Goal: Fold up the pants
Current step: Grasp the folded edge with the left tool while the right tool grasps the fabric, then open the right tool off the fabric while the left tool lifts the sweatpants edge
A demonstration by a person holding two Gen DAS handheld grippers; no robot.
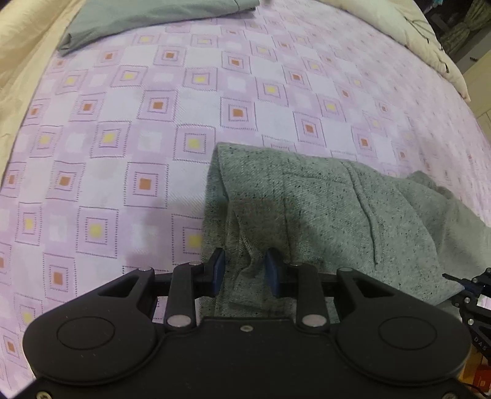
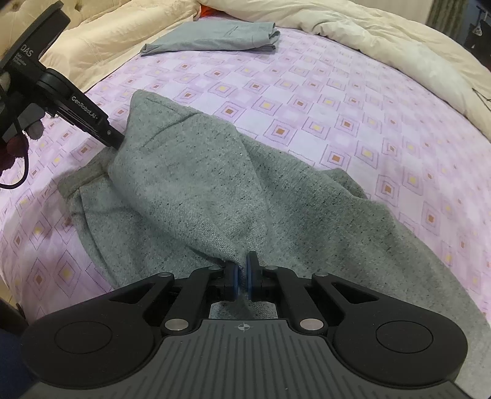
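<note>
Speckled grey pants [image 1: 322, 208] lie partly folded on the purple patterned bedsheet [image 1: 122, 122], and show in the right wrist view [image 2: 199, 190] too. My left gripper [image 1: 245, 270] has its blue pads apart around a bunched edge of the pants; fabric sits between the fingers. In the right wrist view it [image 2: 113, 138] reaches the pants' left fold. My right gripper [image 2: 242, 279] is shut on a raised ridge of the pants fabric, lifting it. Its tip shows in the left wrist view [image 1: 469, 285] at the pants' right edge.
A folded plain grey garment [image 2: 214, 38] lies at the far side of the bed, also in the left wrist view [image 1: 147, 18]. A cream duvet [image 2: 383, 46] is heaped along the back and right. A cream headboard or pillow [image 2: 107, 40] lies at the left.
</note>
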